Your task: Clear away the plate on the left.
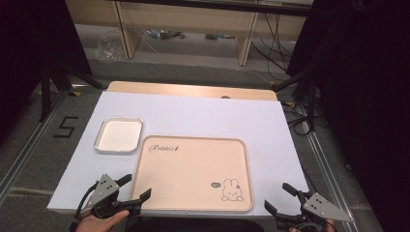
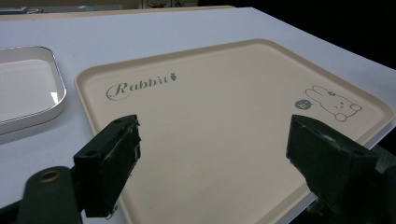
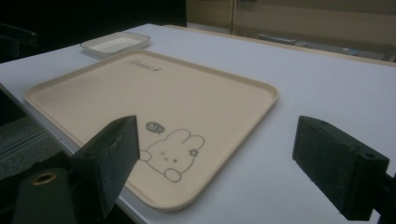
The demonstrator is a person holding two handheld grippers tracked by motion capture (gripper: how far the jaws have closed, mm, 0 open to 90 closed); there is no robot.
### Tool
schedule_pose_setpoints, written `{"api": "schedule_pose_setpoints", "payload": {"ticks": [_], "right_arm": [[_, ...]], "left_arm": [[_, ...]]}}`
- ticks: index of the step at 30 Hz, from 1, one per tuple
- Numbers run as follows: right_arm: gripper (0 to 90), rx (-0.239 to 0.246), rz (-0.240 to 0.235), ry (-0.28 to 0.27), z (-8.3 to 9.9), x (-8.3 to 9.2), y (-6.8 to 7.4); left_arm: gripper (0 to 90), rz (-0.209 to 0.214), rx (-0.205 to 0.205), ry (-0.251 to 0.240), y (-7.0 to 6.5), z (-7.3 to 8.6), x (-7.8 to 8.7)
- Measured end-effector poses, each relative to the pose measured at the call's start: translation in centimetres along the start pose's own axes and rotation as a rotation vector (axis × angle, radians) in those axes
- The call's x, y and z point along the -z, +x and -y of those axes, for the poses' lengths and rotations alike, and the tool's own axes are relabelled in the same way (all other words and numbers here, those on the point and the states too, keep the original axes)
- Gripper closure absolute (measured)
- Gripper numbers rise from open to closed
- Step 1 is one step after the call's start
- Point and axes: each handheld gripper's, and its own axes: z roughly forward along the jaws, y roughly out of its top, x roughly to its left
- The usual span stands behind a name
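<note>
A dim room with wooden shelving and trailing cables along the far wall is seen at the top of the high view, and below it a bench (image 1: 193,111) covered by a white sheet takes up the middle of the frame. A beige tray (image 1: 193,171), printed with the word "Rabbit" and a small rabbit drawing, is laid flat in the lower middle of the frame, its near edge close to the bench's front edge. A small white dish (image 1: 119,135) is placed just beside the tray's upper left corner, apart from it. The left gripper (image 1: 136,187) is held at the lower left of the frame, just beside the tray's near left corner, with its jaws spread wide and nothing between them. In the left gripper view the tray is seen beyond the spread jaws. The right gripper (image 1: 279,197) is held at the lower right of the frame, near the tray's right corner, its jaws likewise spread and empty.
</note>
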Motion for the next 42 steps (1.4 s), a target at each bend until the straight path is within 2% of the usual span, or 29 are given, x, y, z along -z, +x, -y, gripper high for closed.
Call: {"api": "schedule_pose_setpoints", "payload": {"ticks": [10,11,13,17,19,21,22,23,24,25,26,28,29,30,31,32,33,34,36,39,40,42], "right_arm": [[15.5,0.0,-0.002,-0.001,0.0,0.0,0.0],[15.5,0.014,0.005,0.026,-0.1,0.2,-0.1],[15.5,0.001,-0.003,0.003,0.0,0.0,0.0],[15.5,0.007,0.004,0.021,0.0,0.1,0.0],[15.5,0.006,0.005,0.02,0.0,0.1,-0.1],[15.5,0.007,0.004,0.022,0.0,0.1,-0.1],[15.5,-0.048,-0.029,0.003,0.1,-0.2,0.3],[15.5,-0.048,-0.029,0.003,0.1,-0.2,0.3],[15.5,-0.001,-0.002,0.003,0.0,-0.1,0.0],[15.5,0.002,-0.001,0.006,0.0,0.0,0.0],[15.5,0.002,-0.001,0.006,0.0,0.0,0.0],[15.5,-0.014,-0.012,0.005,0.0,-0.1,0.1],[15.6,-0.021,-0.025,-0.016,0.1,-0.3,0.1],[15.6,-0.019,-0.025,-0.016,0.1,-0.3,0.0],[15.6,-0.021,-0.026,-0.016,0.1,-0.3,0.1],[15.7,-0.048,-0.016,0.027,0.0,0.1,0.3],[15.7,-0.022,-0.01,0.016,0.0,0.0,0.1],[15.7,0.003,-0.022,0.036,-0.1,0.1,-0.1],[15.7,-0.021,-0.027,0.002,0.0,-0.2,0.1],[15.7,-0.037,-0.02,0.007,0.0,-0.1,0.2],[15.8,-0.028,-0.004,0.033,0.0,0.2,0.1],[15.8,-0.008,-0.008,0.03,-0.1,0.1,0.0]], "left_arm": [[17.8,0.015,0.009,0.011,0.1,-0.3,-0.2],[18.0,0.014,0.013,0.009,0.3,-0.5,-0.3],[18.0,0.014,0.01,0.017,0.4,-0.5,-0.3],[18.5,0.01,0.033,0.017,0.9,-0.9,-0.4],[18.5,0.0,0.085,0.018,1.5,-1.2,-0.2],[18.7,-0.016,0.085,0.024,1.8,-1.3,-0.2],[19.1,-0.039,0.091,0.036,2.4,-1.5,-0.2],[19.4,-0.039,0.091,0.036,2.4,-1.5,-0.2],[20.0,-0.063,0.092,0.052,3.2,-1.8,-0.2],[21.0,-0.078,0.095,0.056,3.6,-2.1,-0.2],[23.5,-0.078,0.095,0.056,3.6,-2.1,-0.2],[26.4,-0.107,0.101,0.062,4.8,-2.7,-0.3],[28.2,-0.12,0.109,0.063,5.2,-2.9,-0.4],[28.4,-0.151,0.122,0.077,6.5,-3.5,-0.6],[29.3,-0.168,0.131,0.083,7.2,-3.7,-0.7],[30.8,-0.187,0.14,0.084,7.8,-4.0,-0.8],[32.4,-0.196,0.141,0.088,8.4,-4.2,-0.8],[34.0,-0.202,0.137,0.099,9.0,-4.4,-0.9],[36.5,-0.239,0.138,0.119,10.2,-5.0,-0.9],[38.2,-0.247,0.144,0.136,11.6,-5.6,-1.2],[38.0,-0.254,0.142,0.144,12.0,-5.8,-1.3],[38.0,-0.267,0.141,0.154,13.0,-6.1,-1.4]]}}
